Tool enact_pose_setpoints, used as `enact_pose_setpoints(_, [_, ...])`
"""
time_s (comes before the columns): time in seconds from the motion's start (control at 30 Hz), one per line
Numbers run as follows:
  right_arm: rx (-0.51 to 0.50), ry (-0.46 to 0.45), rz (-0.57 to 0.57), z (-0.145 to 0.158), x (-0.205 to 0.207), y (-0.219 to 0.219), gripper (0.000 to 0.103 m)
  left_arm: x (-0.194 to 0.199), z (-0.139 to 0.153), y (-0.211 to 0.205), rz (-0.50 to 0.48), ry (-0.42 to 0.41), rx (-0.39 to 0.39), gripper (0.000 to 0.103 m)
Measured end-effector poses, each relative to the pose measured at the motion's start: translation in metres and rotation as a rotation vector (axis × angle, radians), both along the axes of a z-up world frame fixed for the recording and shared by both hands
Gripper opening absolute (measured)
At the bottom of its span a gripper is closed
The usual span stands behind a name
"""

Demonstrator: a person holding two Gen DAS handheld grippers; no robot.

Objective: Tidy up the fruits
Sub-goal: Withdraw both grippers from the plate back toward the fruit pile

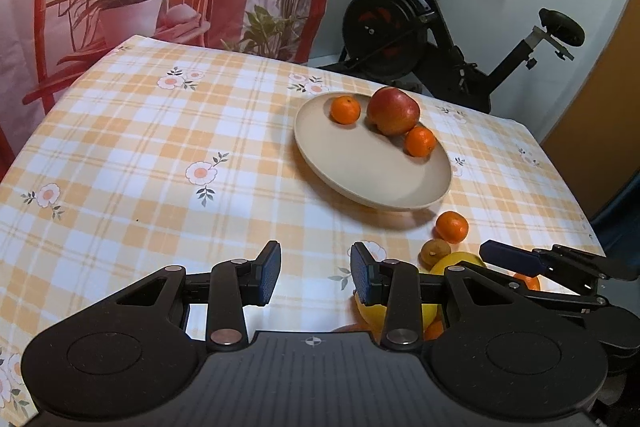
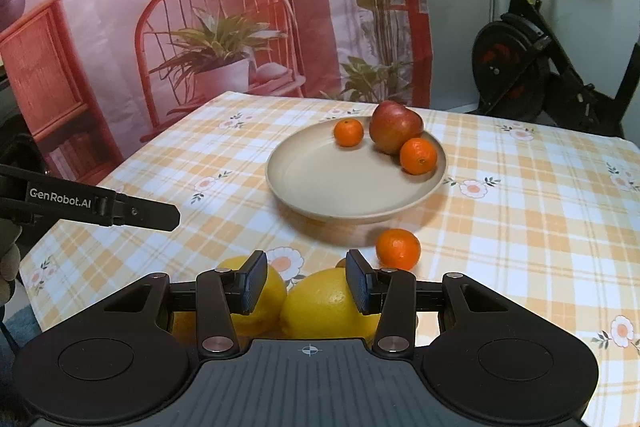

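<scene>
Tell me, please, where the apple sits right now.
The apple sits at the far side of the beige plate, between two mandarins.

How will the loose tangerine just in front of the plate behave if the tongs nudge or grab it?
The tangerine looks round and sits free on the flat tablecloth, so a nudge would likely roll it. Its rind looks dimpled, so the ribbed pads should probably hold it. It is small, likely light, and probably soft enough to bruise under a hard squeeze.

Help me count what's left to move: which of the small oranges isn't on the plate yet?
The small orange lying on the tablecloth just before the plate; the other two sit on it beside the apple.
</scene>
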State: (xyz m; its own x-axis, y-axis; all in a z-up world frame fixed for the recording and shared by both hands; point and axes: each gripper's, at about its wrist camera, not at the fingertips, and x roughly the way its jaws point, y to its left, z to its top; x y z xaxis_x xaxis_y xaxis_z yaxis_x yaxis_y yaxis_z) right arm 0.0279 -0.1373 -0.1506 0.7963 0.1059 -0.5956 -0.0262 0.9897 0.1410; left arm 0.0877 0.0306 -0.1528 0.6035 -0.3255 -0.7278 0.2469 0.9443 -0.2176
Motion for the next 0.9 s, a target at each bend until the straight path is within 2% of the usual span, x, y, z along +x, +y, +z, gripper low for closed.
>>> enact_pose_setpoints(0.27, [-0.012, 0.002, 0.024, 0.001, -0.002, 0.007, 0.041, 0.0, -0.004, 0.002, 0.002, 0.019, -0.022, 0.04])
enact_pose_setpoints(0.53, [-0.033, 0.001, 0.043, -0.001, -0.008, 0.013, 0.041, 0.01, -0.013, -0.008, -0.042, 0.068, -0.092, 0.04])
enact_pose_setpoints(0.77, [-0.064, -0.015, -0.001, 0.004, -0.011, 0.002, 0.041, 0.006, -0.016, -0.021, -0.105, 0.073, -0.085, 0.041])
enact_pose_setpoints(0.83, [-0.066, -0.017, -0.016, 0.005, -0.011, -0.002, 0.041, 0.006, -0.018, -0.024, -0.121, 0.081, -0.082, 0.043])
enact_pose_setpoints(0.9, [-0.067, -0.018, -0.029, 0.005, -0.012, -0.006, 0.041, 0.006, -0.019, -0.026, -0.135, 0.084, -0.08, 0.06])
